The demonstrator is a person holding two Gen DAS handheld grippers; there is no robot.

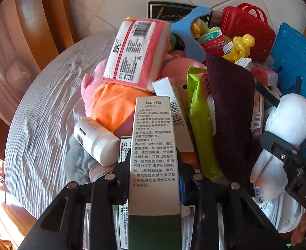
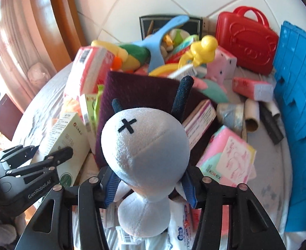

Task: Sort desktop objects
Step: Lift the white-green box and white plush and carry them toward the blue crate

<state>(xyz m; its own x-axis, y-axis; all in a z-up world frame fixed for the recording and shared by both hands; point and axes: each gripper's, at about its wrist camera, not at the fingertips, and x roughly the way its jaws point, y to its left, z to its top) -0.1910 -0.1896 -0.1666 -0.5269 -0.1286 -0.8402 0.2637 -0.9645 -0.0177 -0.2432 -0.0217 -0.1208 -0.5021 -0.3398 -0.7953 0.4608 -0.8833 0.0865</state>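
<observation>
My left gripper [image 1: 154, 167] is shut on a tall white and green carton [image 1: 154, 152] printed with Chinese text, held above the pile; the carton also shows in the right wrist view [image 2: 69, 139]. My right gripper [image 2: 148, 179] is shut on the neck of a white plush doll [image 2: 145, 143] with an x eye and dark antennae; the doll also shows at the right of the left wrist view [image 1: 286, 120]. Both sit over a heap of objects on a round table [image 1: 42, 112].
The heap holds a pink tissue pack [image 1: 138, 52], a pink and orange plush [image 1: 113, 106], a white bottle [image 1: 96, 141], a maroon cloth [image 1: 232, 108], a red toy case [image 2: 246, 41], a blue crate [image 2: 298, 112], cardboard tubes [image 2: 251, 112] and a Kotex pack [image 2: 227, 158].
</observation>
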